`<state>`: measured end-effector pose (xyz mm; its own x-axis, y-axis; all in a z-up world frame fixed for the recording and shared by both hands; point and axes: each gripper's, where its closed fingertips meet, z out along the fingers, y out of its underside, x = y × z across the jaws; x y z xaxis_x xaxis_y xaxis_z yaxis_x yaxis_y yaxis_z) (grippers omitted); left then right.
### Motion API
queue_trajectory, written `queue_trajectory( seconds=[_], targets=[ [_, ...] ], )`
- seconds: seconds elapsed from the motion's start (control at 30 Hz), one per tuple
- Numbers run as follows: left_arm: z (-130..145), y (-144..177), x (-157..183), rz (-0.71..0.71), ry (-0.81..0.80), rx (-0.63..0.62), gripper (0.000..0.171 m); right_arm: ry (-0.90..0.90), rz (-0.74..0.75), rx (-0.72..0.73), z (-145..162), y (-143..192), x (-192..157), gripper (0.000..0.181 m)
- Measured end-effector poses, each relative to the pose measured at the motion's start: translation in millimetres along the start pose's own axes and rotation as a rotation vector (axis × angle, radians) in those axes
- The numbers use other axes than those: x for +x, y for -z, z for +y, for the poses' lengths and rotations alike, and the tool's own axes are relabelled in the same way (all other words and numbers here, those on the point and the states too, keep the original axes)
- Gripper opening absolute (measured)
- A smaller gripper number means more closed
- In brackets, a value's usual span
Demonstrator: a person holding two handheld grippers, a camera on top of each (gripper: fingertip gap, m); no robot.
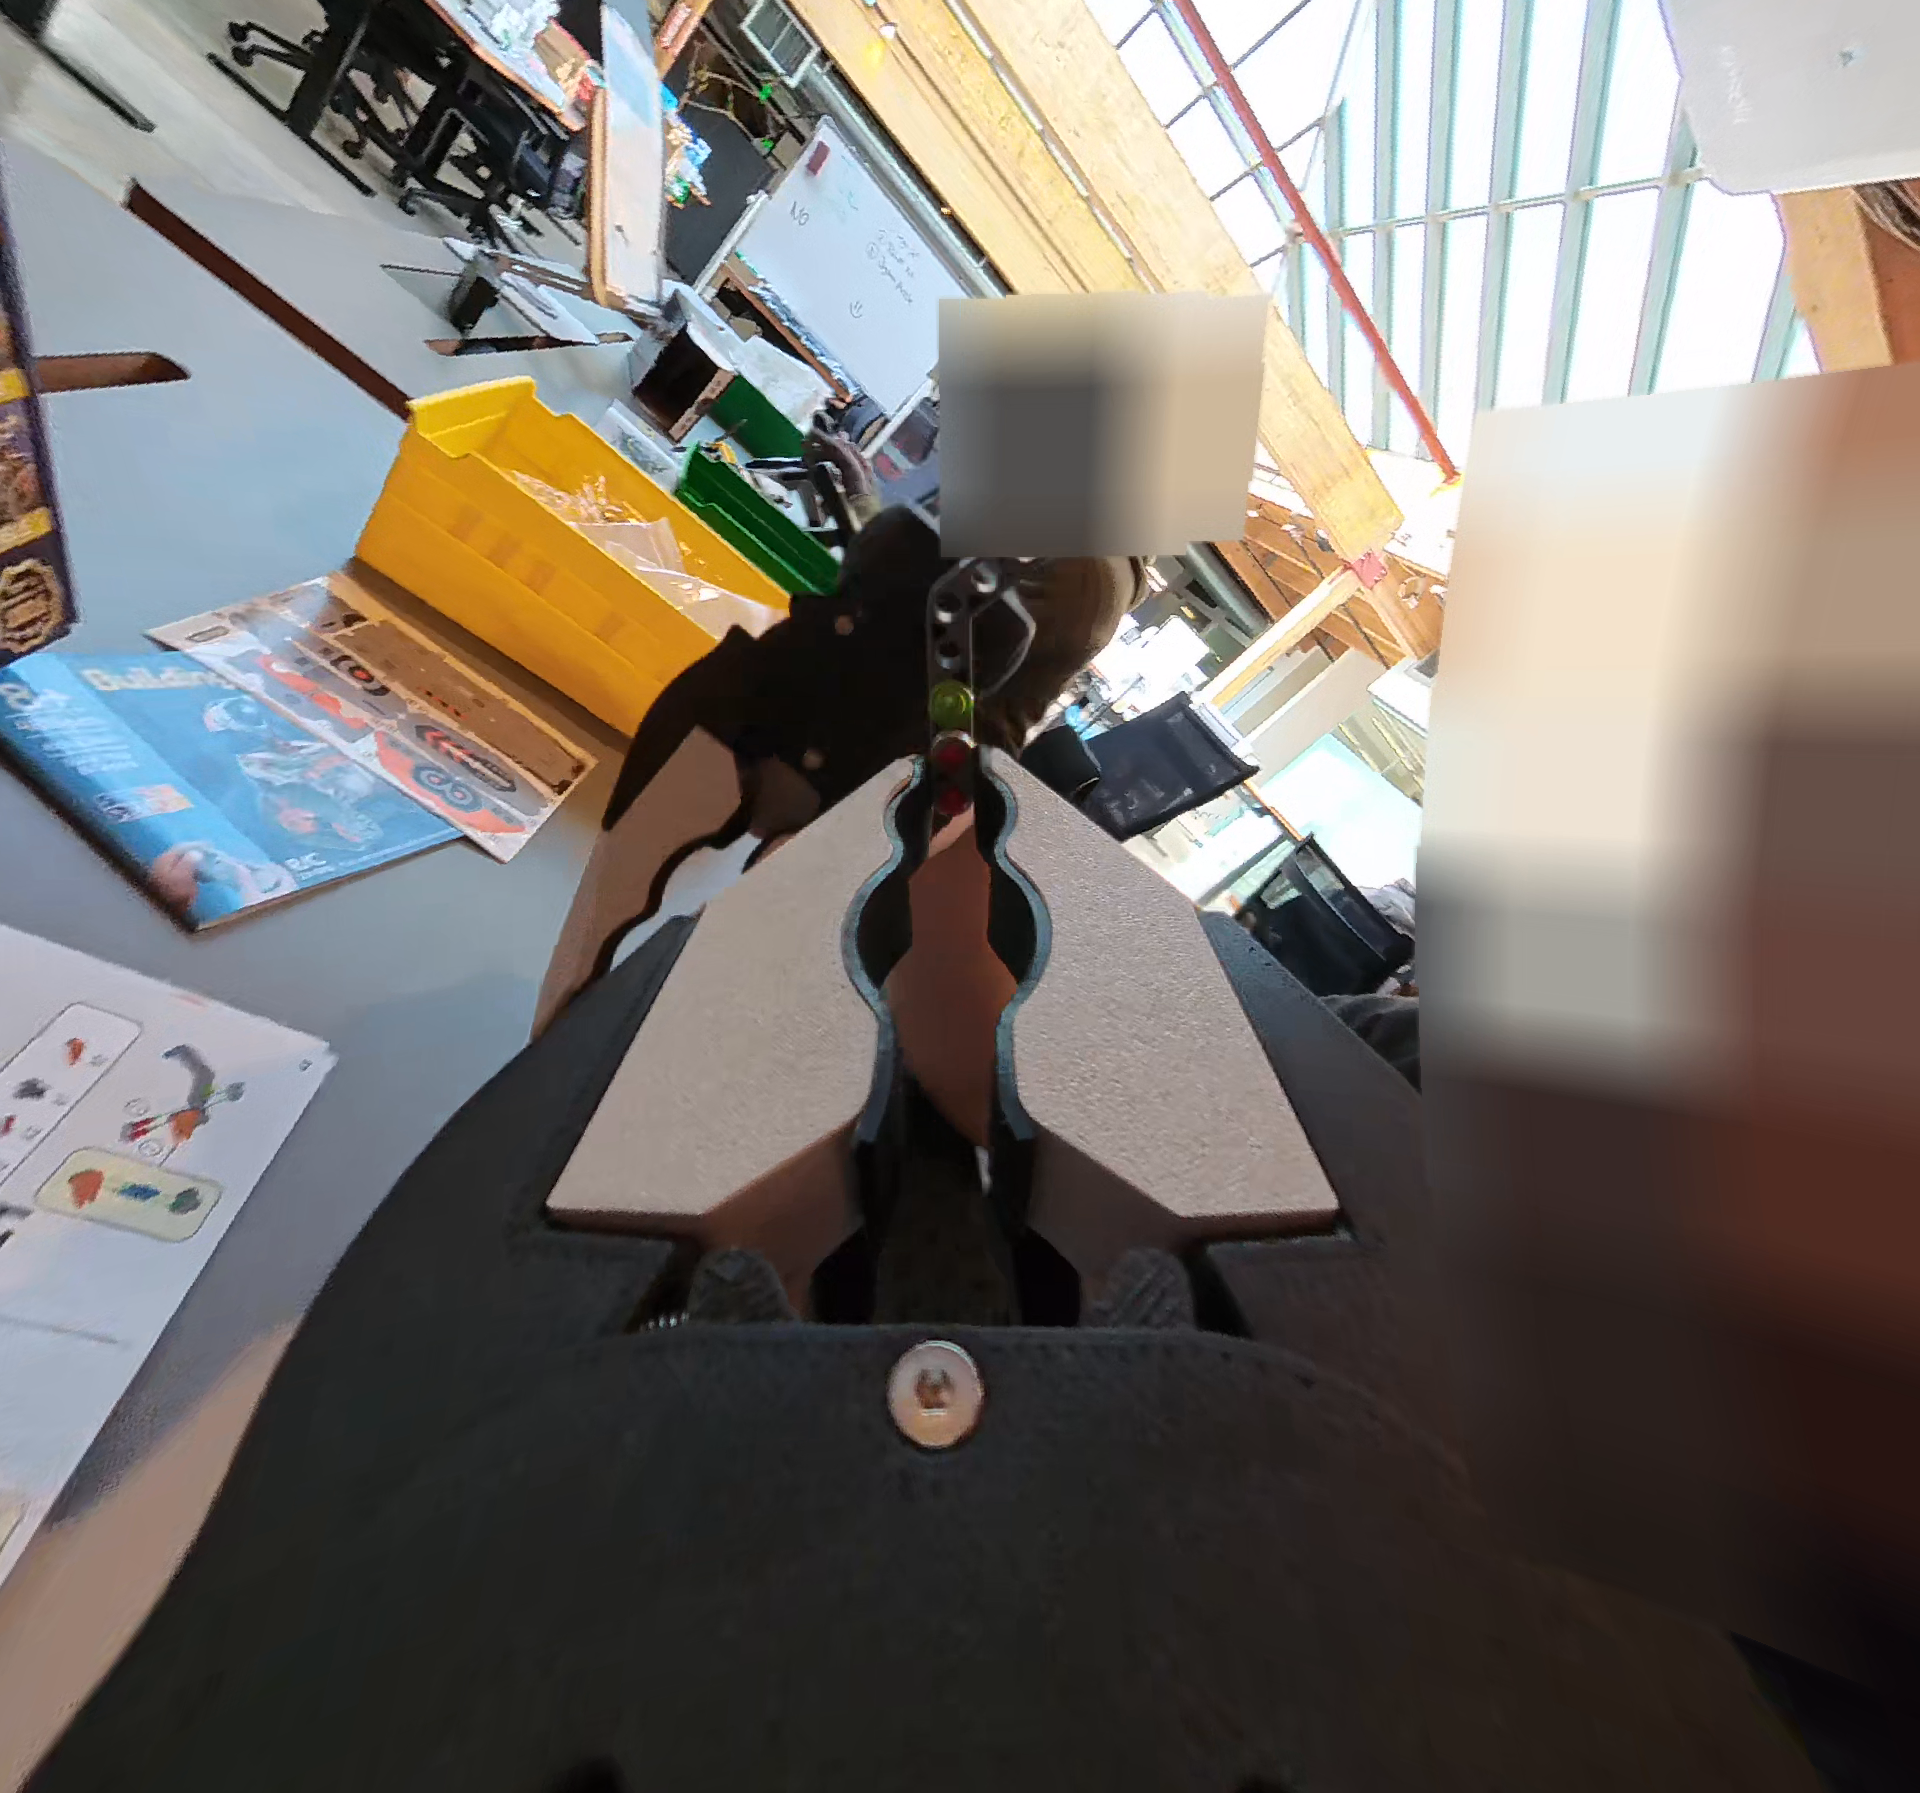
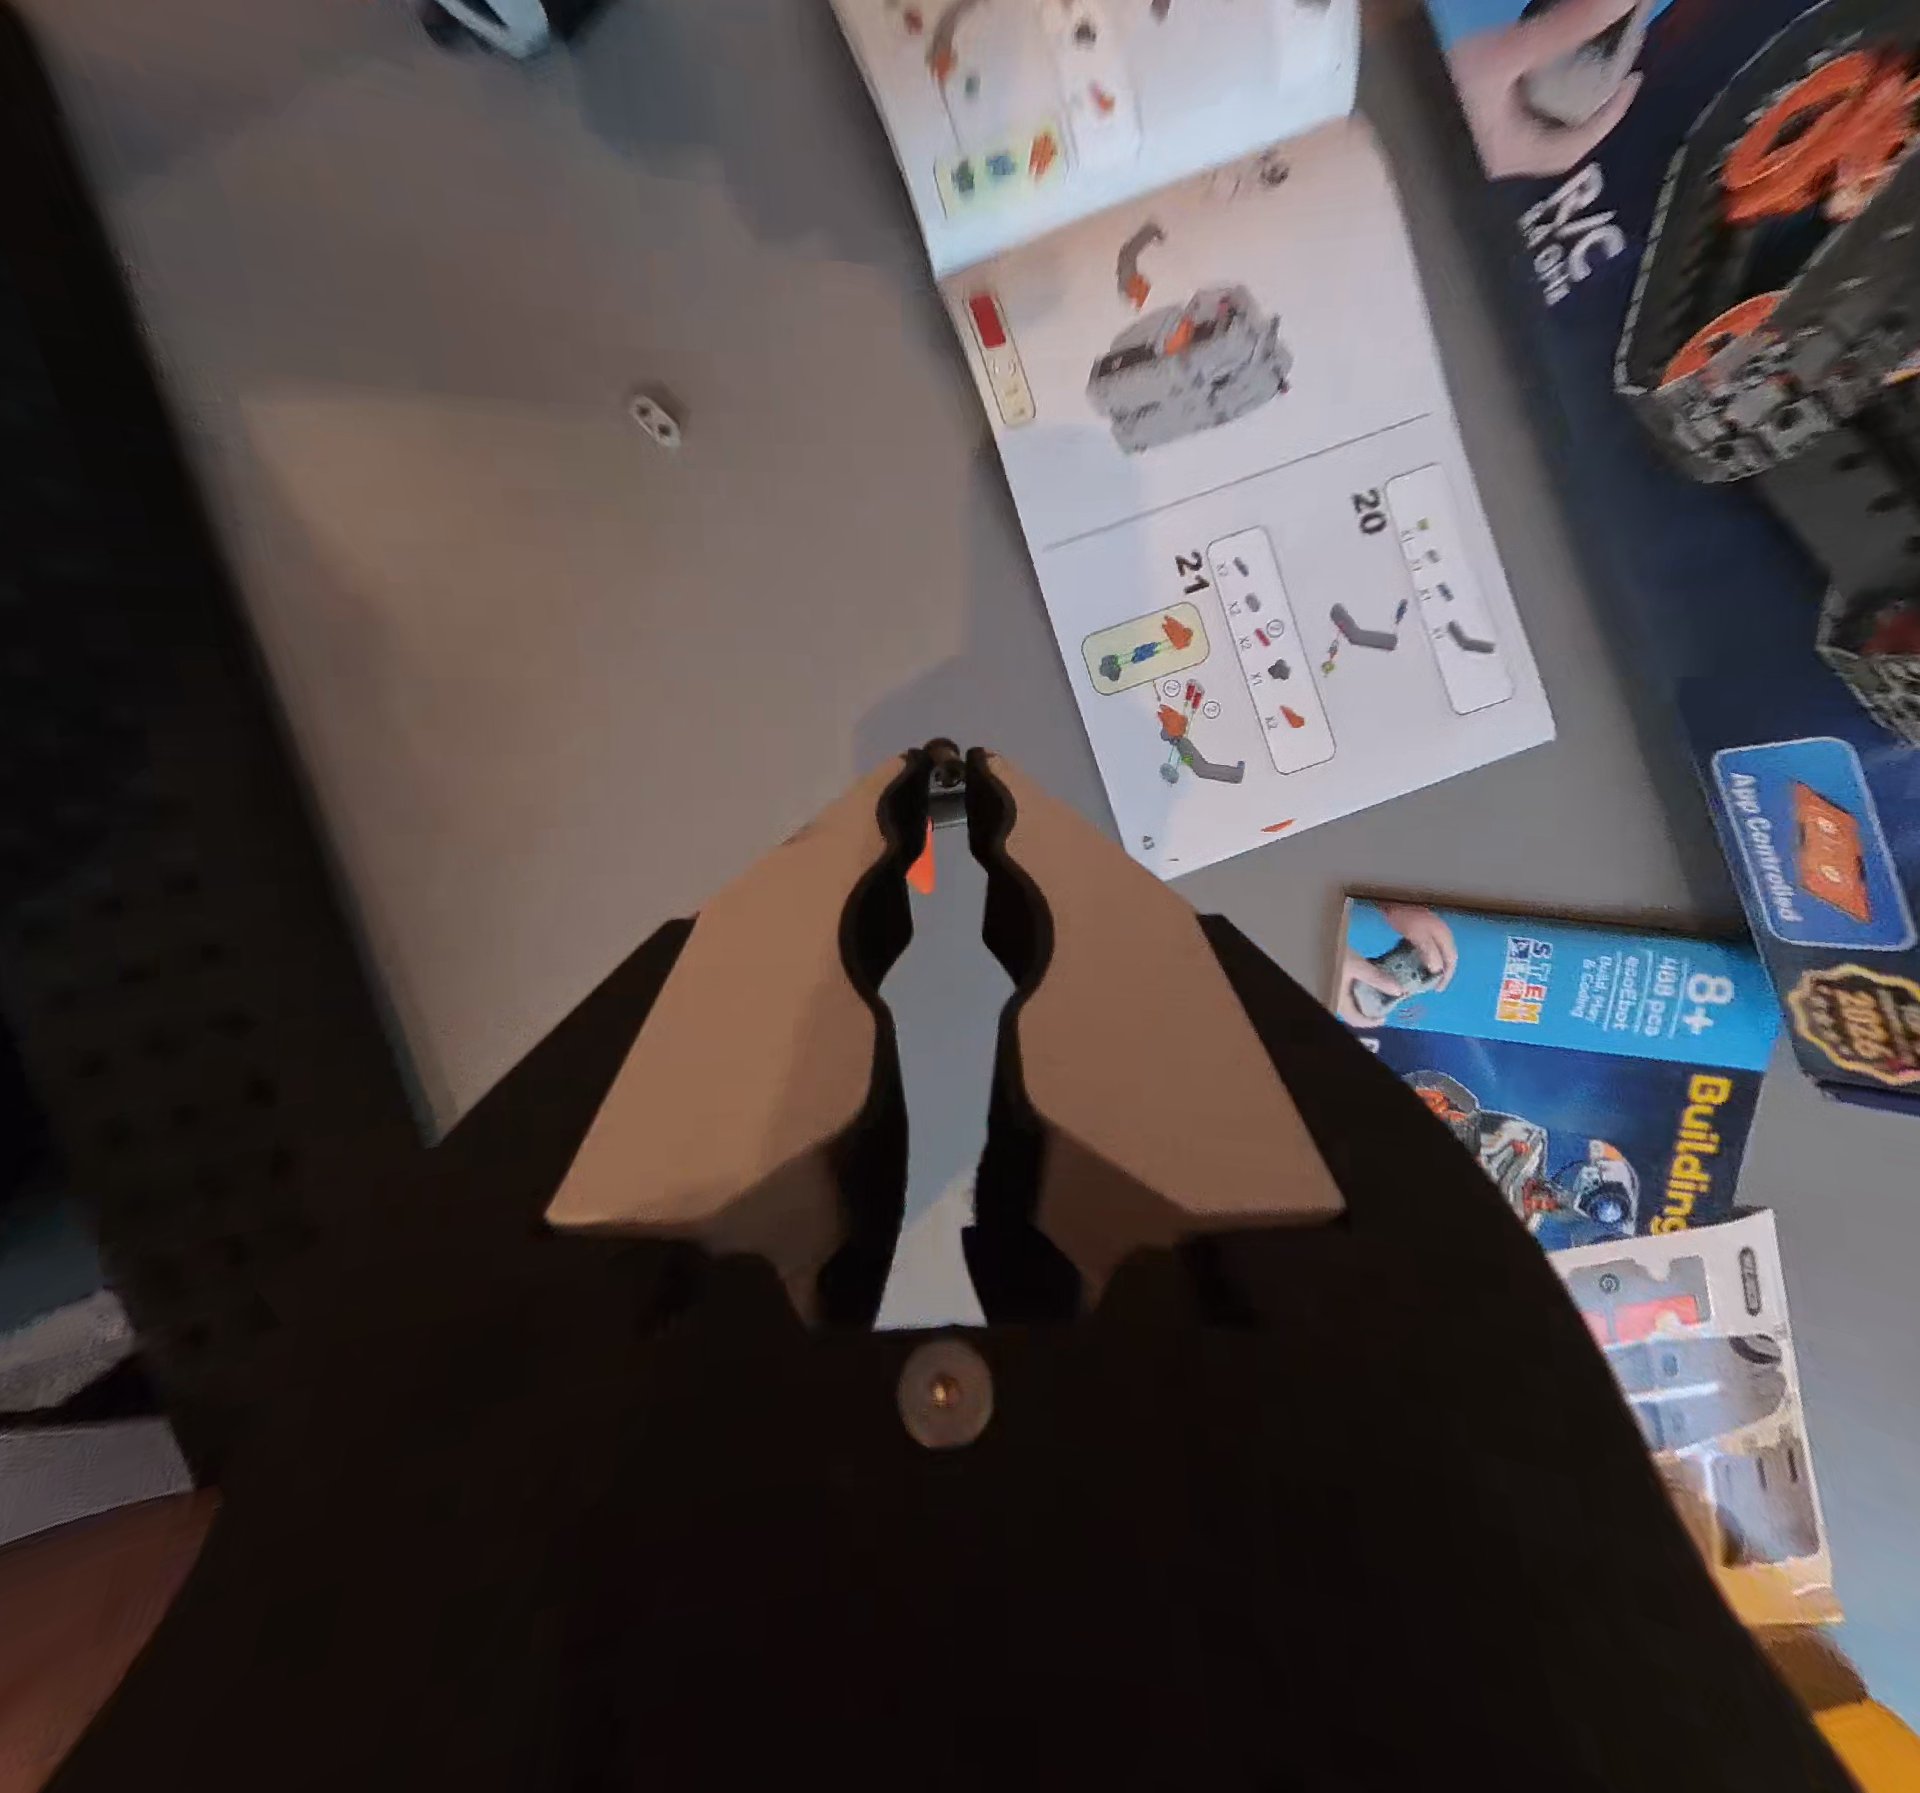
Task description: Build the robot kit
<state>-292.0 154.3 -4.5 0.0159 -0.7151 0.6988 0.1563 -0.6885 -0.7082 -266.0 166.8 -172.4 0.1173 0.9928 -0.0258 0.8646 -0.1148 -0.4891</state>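
On the grey table (image 1: 260,455), at the far left of my left-hand view, an open instruction booklet (image 1: 125,1120) lies flat. A blue booklet (image 1: 187,787) and a sticker sheet (image 1: 416,694) overlap beside it. Behind them stands a yellow bin (image 1: 499,538) holding clear bags, with a green bin (image 1: 748,507) just past it.

My left gripper (image 1: 948,772) is lifted off the table and tilted up toward the windows. Its jaws are drawn narrow at the tips and clamp a thin axle assembly (image 1: 951,704). This carries red bushes at the pinch and a lime-green one above, and is topped by a grey holed beam. The hold is right at the tip edge, so the piece stands nearly in line with my fingers and little of it is seated.

My other gripper shows dark and close to the left of that assembly. I cannot tell from here whether the two touch.

In my right-hand view, a small grey two-hole piece (image 2: 657,417) lies alone on the table to the left, well apart from me. My right gripper (image 2: 940,769) points down at the table, jaws narrow. It pinches a small dark piece (image 2: 941,764) at the very tips, with an orange part (image 2: 921,870) showing in the gap behind. The frame is blurred, so its exact form is uncertain. To the right lie the same open booklet and a dark blue box (image 2: 1662,185).
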Motion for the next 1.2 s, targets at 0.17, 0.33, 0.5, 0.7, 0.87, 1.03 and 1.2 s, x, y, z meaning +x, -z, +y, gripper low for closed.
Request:
queue_trajectory(
  seconds=[0.17, 0.33, 0.5, 0.7, 0.87, 1.03, 1.2],
  targets=[
    [-9.3, 27.7, -16.3, -0.223, -0.056, 0.017, 0.005, 0.039, -0.008, -0.135, 19.6, -38.4, 4.8, 0.007],
    [-24.9, 66.0, -19.3, -0.404, -0.11, 0.077, 0.005, 0.075, 0.027, -0.283, 41.4, -57.0, 9.0, 0.007],
    [-30.3, 80.8, -9.2, -0.406, -0.112, 0.107, 0.005, 0.084, 0.025, -0.341, 48.8, -66.8, 7.3, 0.008],
    [-26.0, 70.8, -8.2, -0.346, -0.097, 0.081, 0.005, 0.052, 0.0, -0.065, 15.6, -27.4, 11.6, 0.023],
    [-0.2, 28.2, 4.5, -0.103, -0.01, -0.045, 0.005, -0.157, -0.196, 0.803, -84.6, 99.4, 8.2, 0.038],
    [20.6, -1.6, 7.3, -0.018, 0.017, -0.139, 0.006, -0.239, -0.456, 0.925, -95.5, 129.1, -15.6, 0.047],
    [28.4, -10.5, 2.5, -0.036, 0.015, -0.17, 0.006, -0.286, -0.581, 0.936, -107.9, 125.6, -26.6, 0.015]
  ],
)
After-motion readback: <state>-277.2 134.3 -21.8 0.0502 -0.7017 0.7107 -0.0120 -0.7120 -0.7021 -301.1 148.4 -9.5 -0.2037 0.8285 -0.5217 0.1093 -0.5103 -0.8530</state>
